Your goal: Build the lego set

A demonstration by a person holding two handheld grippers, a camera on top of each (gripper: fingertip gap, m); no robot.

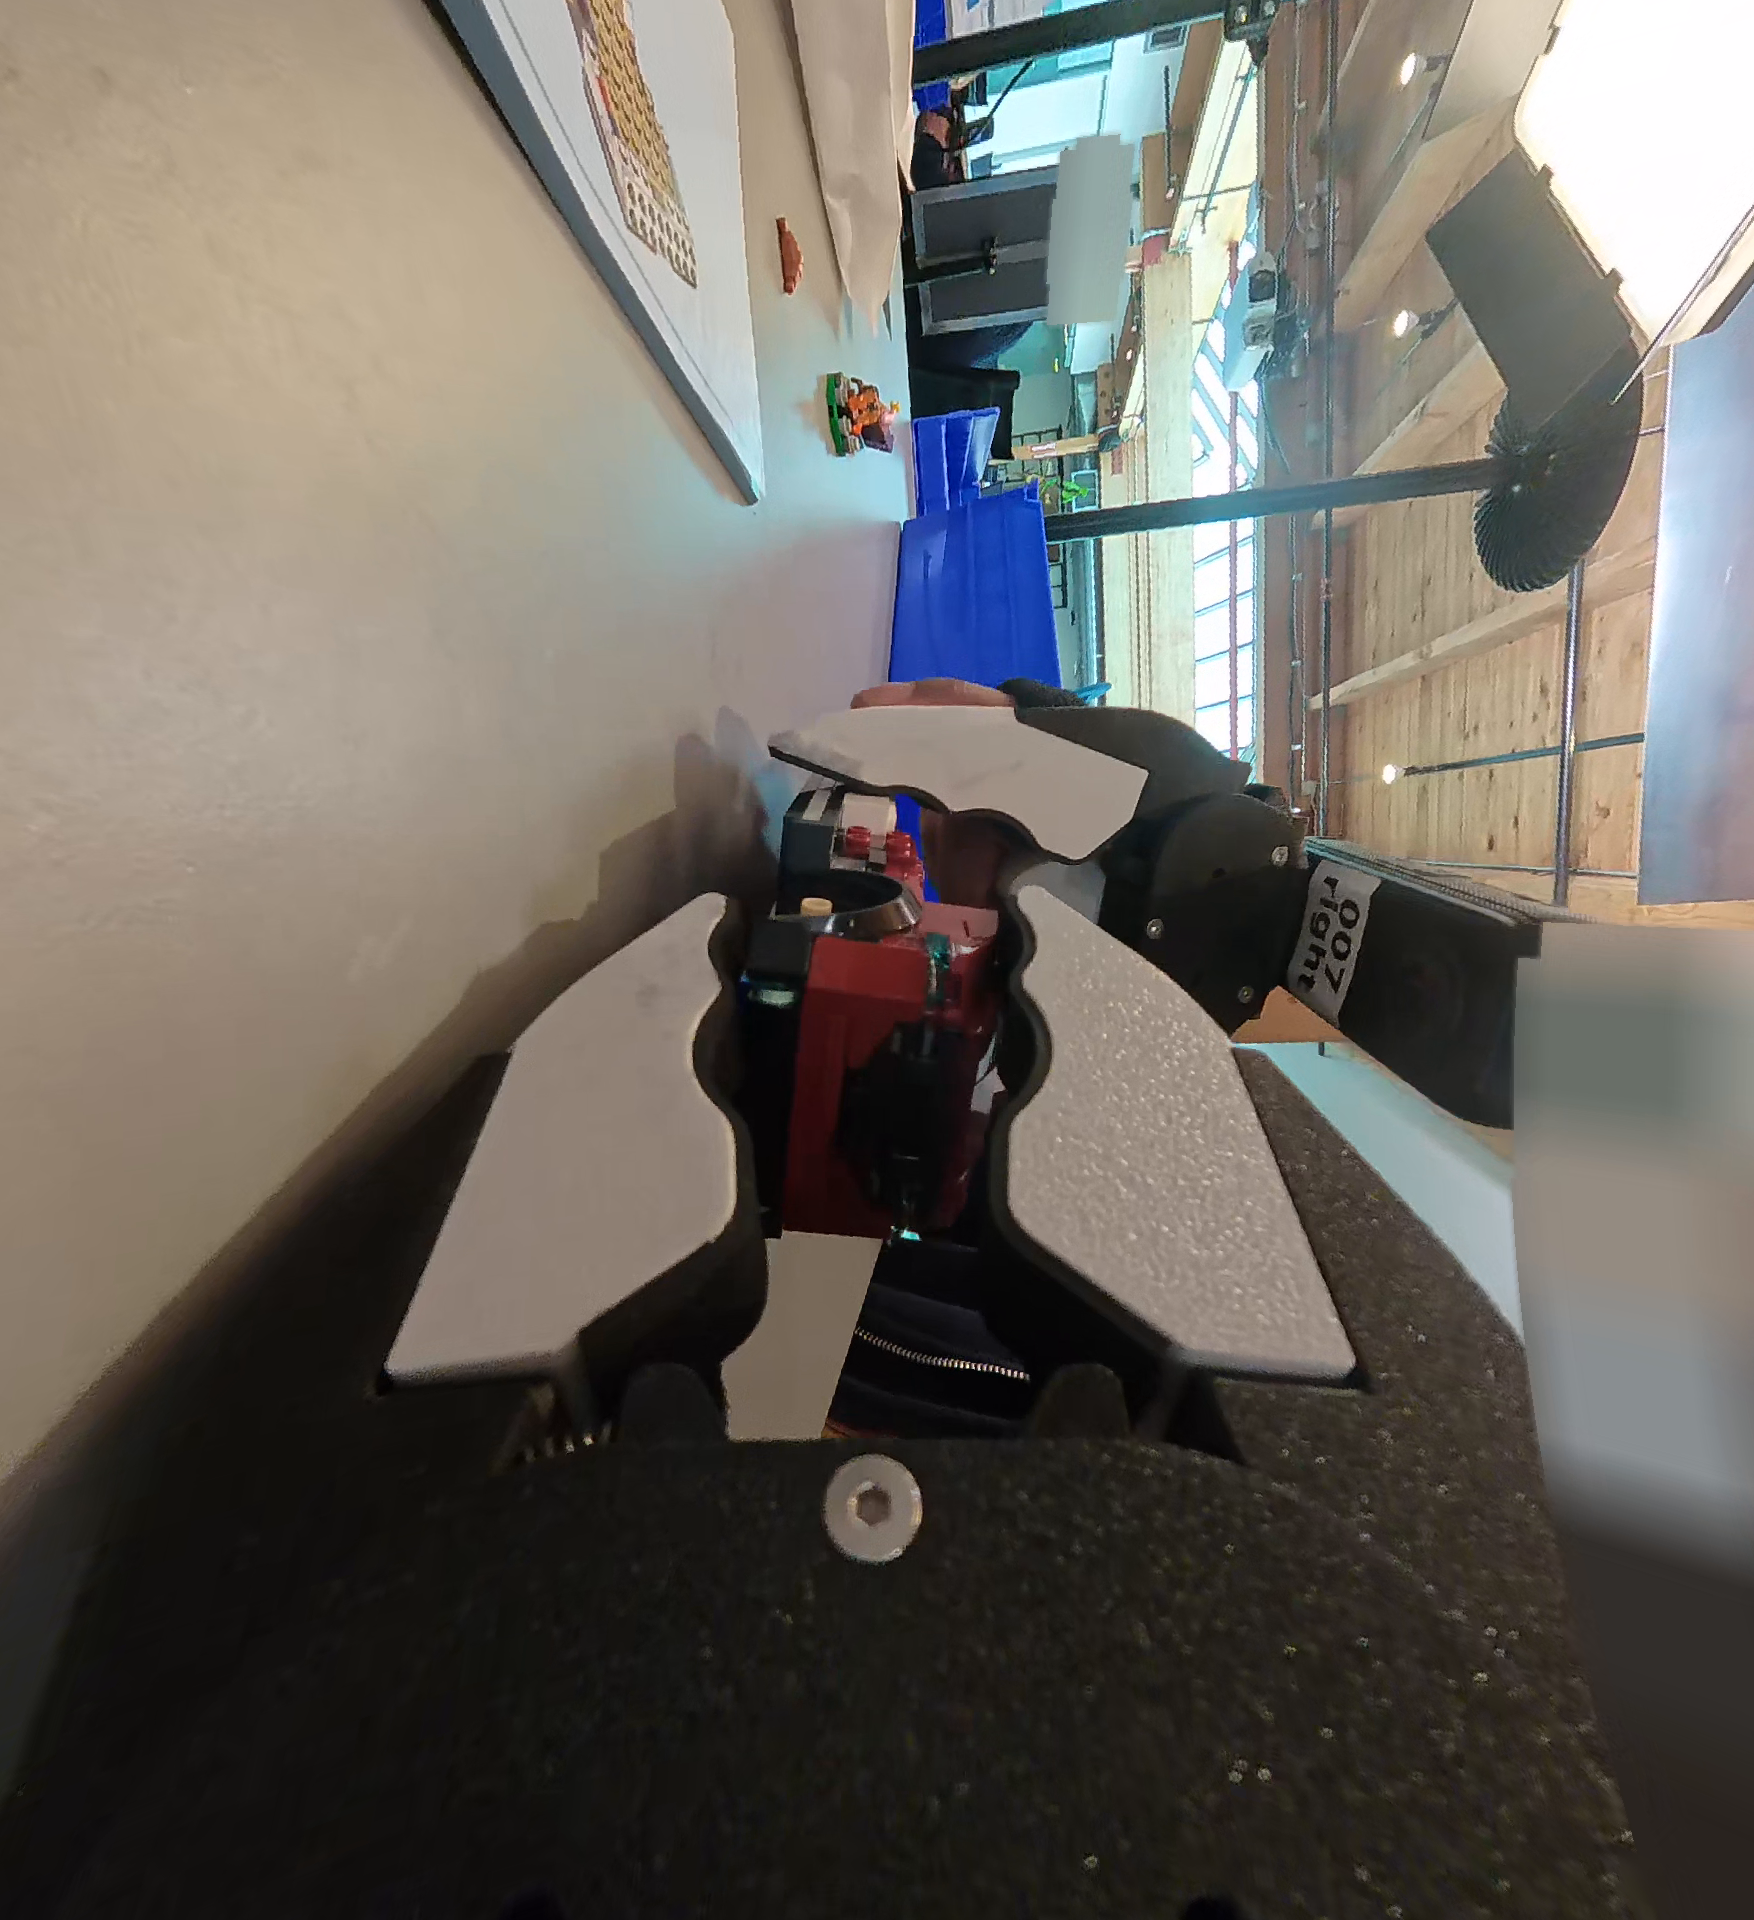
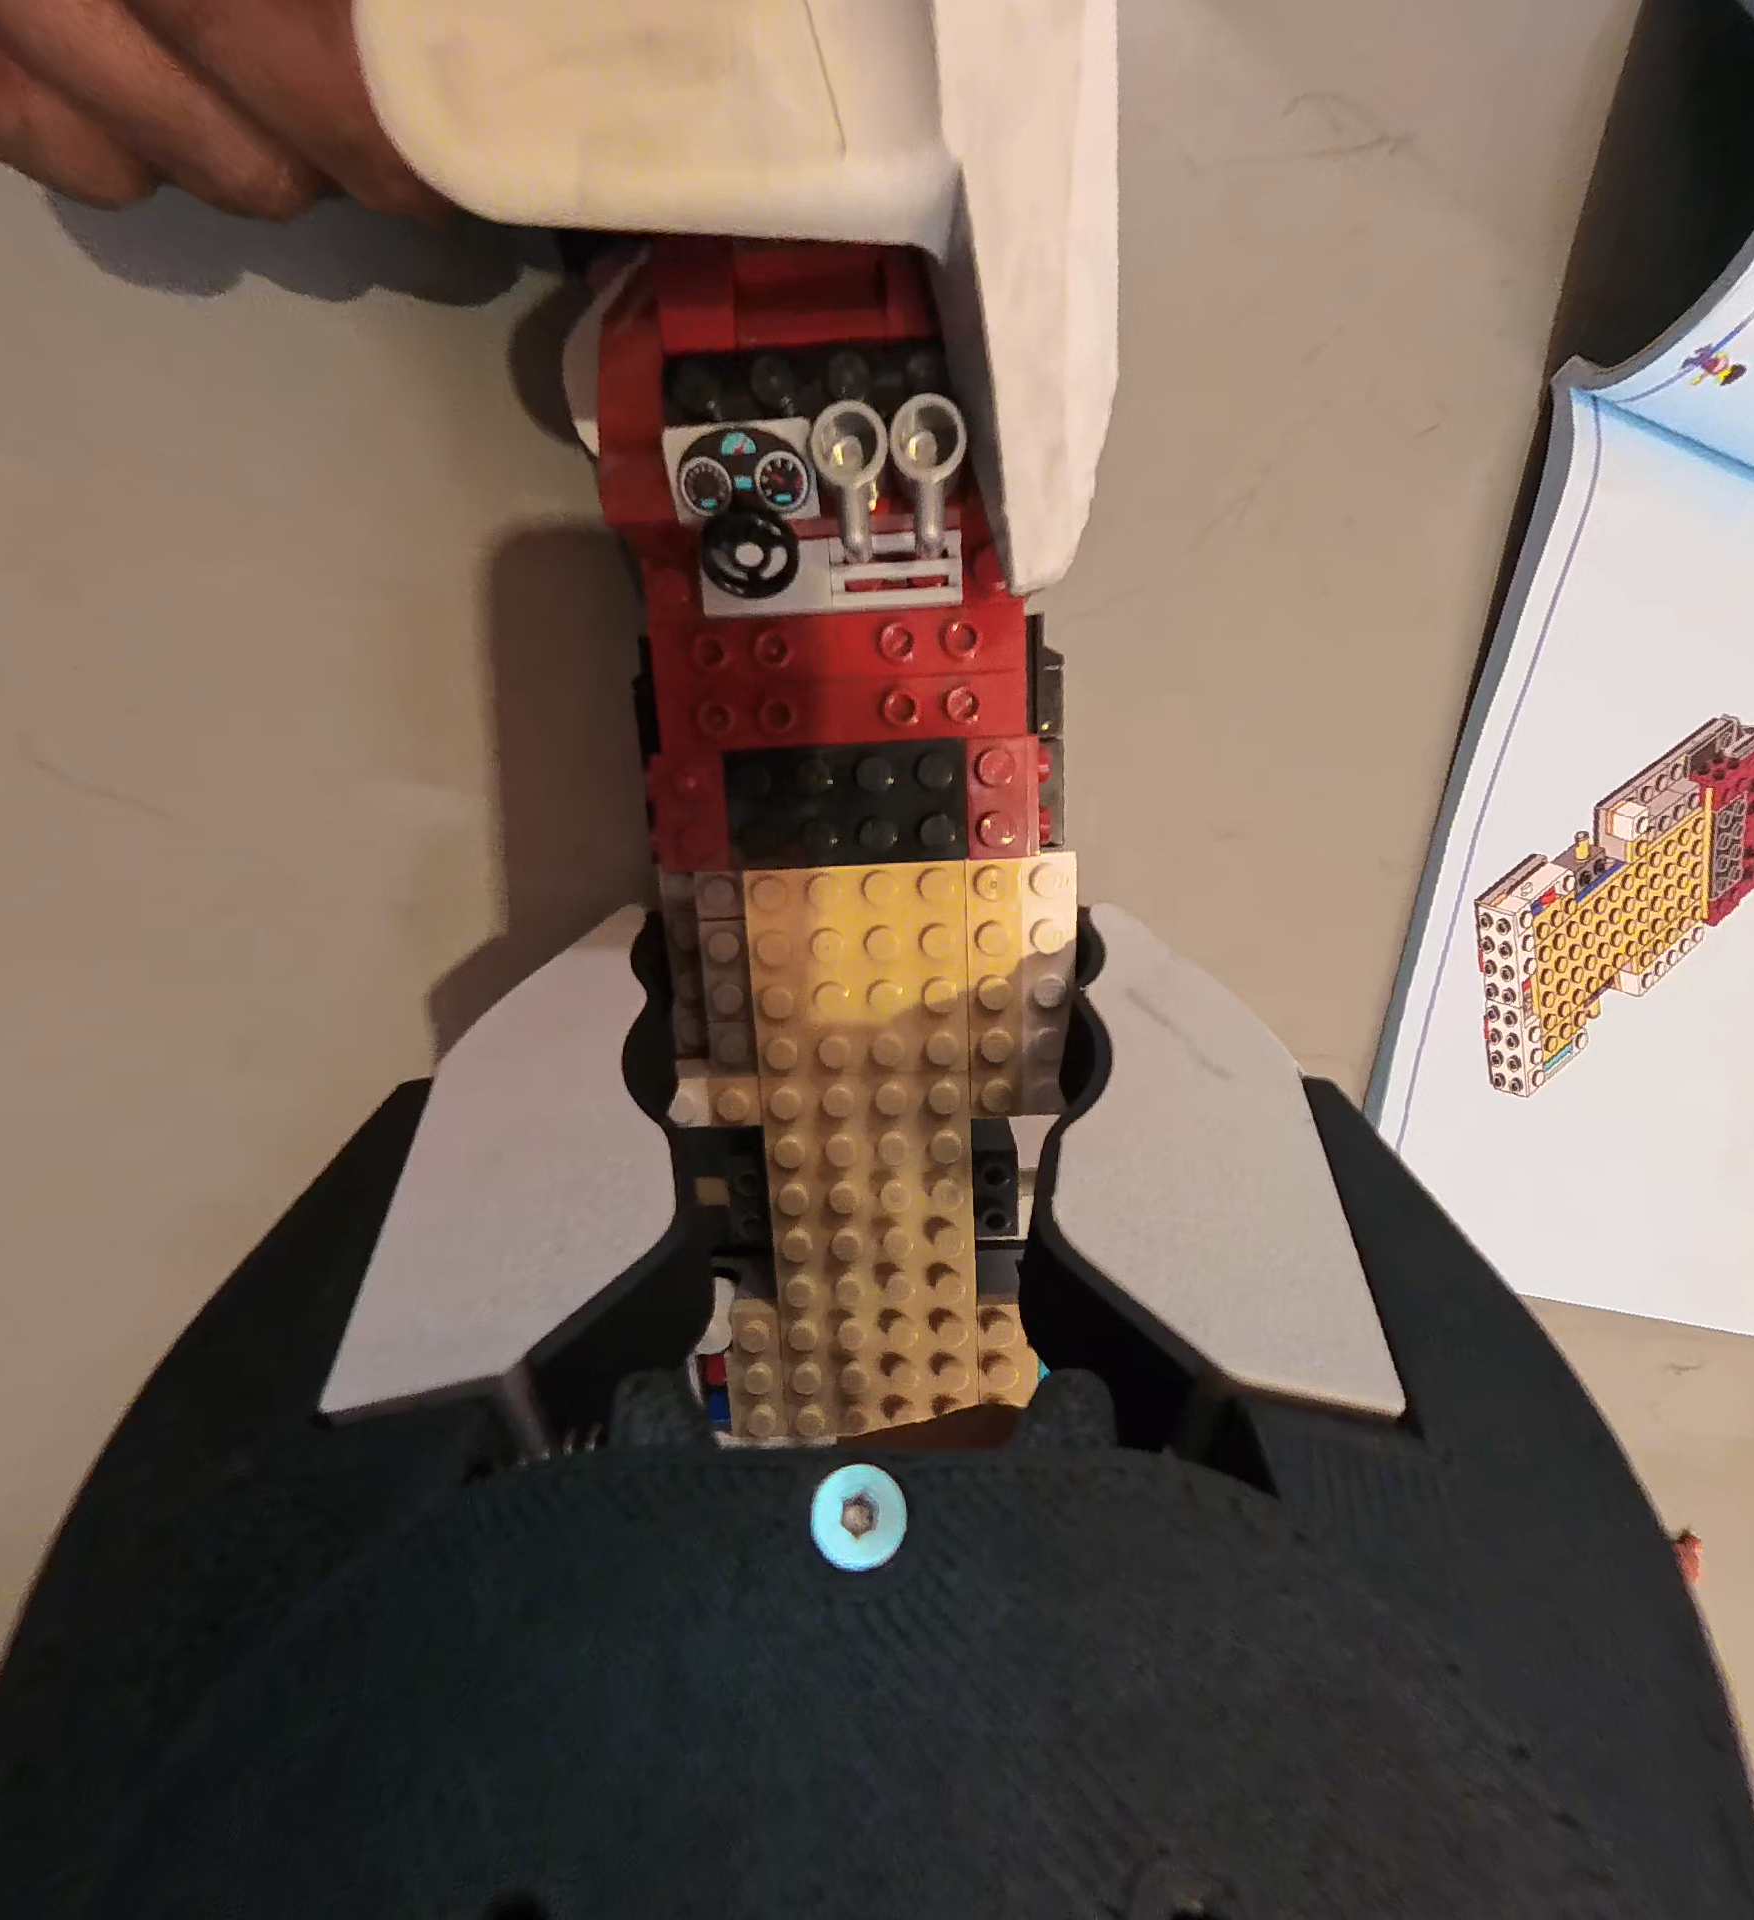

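Jaws of both grippers are clamped on one brick-built vehicle (image 2: 852,831), a long dark red, black and tan model held just above the pale counter (image 2: 229,831). Its long axis runs straight away from the right gripper (image 2: 865,1029), tan studded rear toward that gripper, red cab with dashboard and steering wheel at the far end. The right gripper's jaws stand wide, their pads pressed to the two sides of the tan rear section. From the opposite end, the left gripper (image 1: 865,1039) pinches the red cab between its jaws, tilted on its side so the counter rises like a wall on its left. A bare hand (image 2: 125,114) shows beside that gripper's pale finger. An open instruction booklet (image 2: 1579,935) lies flat on the counter to the right of the model, apart from it. Farther off, blue bins (image 1: 977,603) stand at the counter's edge, with a small brick figure (image 1: 130,416) near them.
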